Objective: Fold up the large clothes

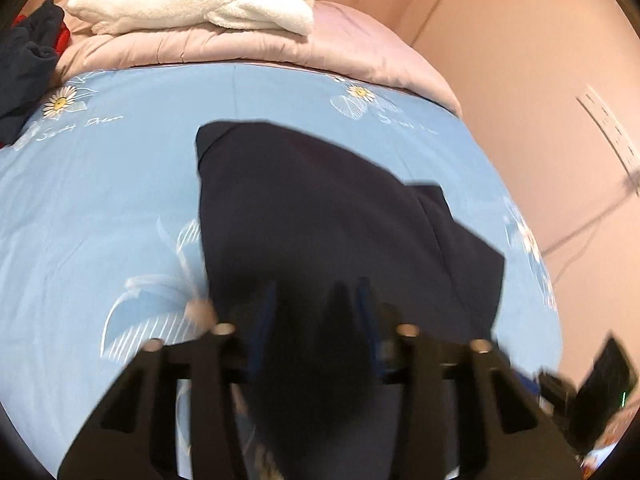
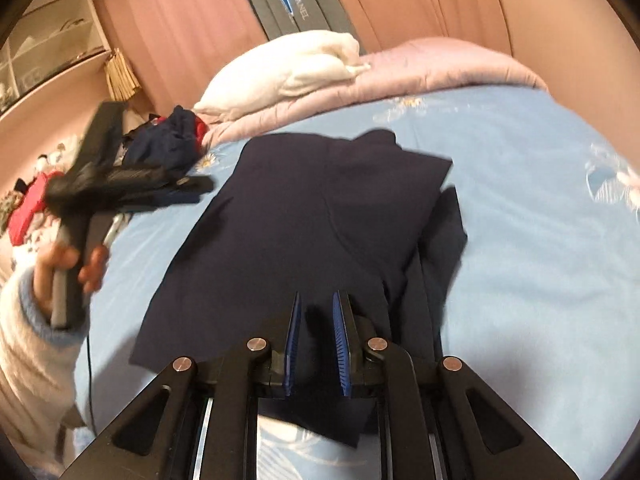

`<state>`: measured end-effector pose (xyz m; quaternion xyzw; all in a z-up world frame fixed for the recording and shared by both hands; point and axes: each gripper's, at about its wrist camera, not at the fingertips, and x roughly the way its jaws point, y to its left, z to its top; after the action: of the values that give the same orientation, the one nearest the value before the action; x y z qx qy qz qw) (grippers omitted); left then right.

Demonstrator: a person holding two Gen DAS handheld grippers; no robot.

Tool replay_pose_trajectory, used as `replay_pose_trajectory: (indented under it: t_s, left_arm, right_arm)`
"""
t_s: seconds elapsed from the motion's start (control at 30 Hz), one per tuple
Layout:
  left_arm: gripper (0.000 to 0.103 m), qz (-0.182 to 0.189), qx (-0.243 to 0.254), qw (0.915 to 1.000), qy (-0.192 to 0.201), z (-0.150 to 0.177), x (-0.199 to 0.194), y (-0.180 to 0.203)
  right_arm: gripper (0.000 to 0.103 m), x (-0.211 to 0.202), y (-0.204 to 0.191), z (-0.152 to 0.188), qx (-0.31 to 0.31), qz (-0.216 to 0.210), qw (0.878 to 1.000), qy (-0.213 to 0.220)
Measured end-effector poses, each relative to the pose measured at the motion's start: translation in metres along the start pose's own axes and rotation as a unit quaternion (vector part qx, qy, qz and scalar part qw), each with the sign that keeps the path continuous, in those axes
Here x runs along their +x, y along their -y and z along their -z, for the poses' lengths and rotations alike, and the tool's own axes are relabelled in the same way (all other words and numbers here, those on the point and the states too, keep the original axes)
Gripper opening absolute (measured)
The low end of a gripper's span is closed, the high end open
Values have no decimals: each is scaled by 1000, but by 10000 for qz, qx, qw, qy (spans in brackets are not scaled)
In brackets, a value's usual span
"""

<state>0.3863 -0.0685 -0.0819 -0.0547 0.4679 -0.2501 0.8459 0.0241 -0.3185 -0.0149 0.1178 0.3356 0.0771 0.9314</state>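
Note:
A dark navy garment (image 1: pixel 320 208) lies flat and partly folded on the light blue floral bedsheet (image 1: pixel 100 200); it also shows in the right wrist view (image 2: pixel 312 224). My left gripper (image 1: pixel 316 300) hovers over the garment's near edge, blurred, with its blue pads apart and nothing between them. It shows from the side in the right wrist view (image 2: pixel 200 188), held in a hand at the left, above the garment's left edge. My right gripper (image 2: pixel 318 308) is open over the garment's near edge, with a gap between the blue pads and no cloth in it.
A white fluffy blanket (image 1: pixel 200 0) lies on a folded pink quilt (image 1: pixel 248 48) at the head of the bed. A heap of dark and red clothes (image 2: pixel 172 140) lies at the bed's left side. Pink curtains (image 2: pixel 180 20) hang behind. A shelf (image 2: pixel 52 52) stands at the far left.

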Motion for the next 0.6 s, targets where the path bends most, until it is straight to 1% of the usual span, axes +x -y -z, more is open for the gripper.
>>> replay_pose_trajectory:
  t_s: [0.03, 0.07, 0.13, 0.17, 0.23, 0.27, 0.33, 0.37, 0.5, 0.53, 0.6]
  left_arm:
    - [33, -77, 27, 10000, 55, -11, 10, 2]
    - [33, -116, 17, 9999, 101, -14, 12, 3]
    - [32, -176, 17, 9998, 75, -27, 33, 6]
    - [32, -228, -4, 9997, 35, -29, 40, 6]
    - [32, -412, 14, 9991, -92, -31, 55, 5]
    - [32, -514, 15, 9984, -230, -32, 66, 4]
    - [32, -609, -20, 9967, -544, -29, 87, -2]
    - [32, -615, -38, 9963, -604, -28, 92, -5]
    - [33, -529, -48, 9966, -623, -34, 91, -11]
    - [31, -520, -60, 9969, -585, -33, 87, -13]
    - [31, -562, -20, 9972, -499, -28, 76, -13]
  right_arm:
    - [15, 2, -1, 0, -42, -26, 10000, 32]
    - [15, 5, 0, 1, -67, -39, 10000, 12]
    - [15, 15, 5, 8, -63, 43, 9999, -130]
    - [15, 20, 8, 10, -56, 30, 9997, -219]
    - [15, 24, 15, 20, -14, -32, 9994, -337]
    - [15, 26, 17, 24, 10, -77, 9993, -372]
    - [15, 27, 21, 29, 71, -179, 9991, -388]
    - [15, 28, 23, 30, 116, -223, 9989, -402]
    - [15, 30, 28, 34, 314, -361, 9980, -407]
    - [15, 30, 29, 34, 349, -376, 9979, -401]
    - [15, 27, 27, 36, 377, -372, 9977, -418]
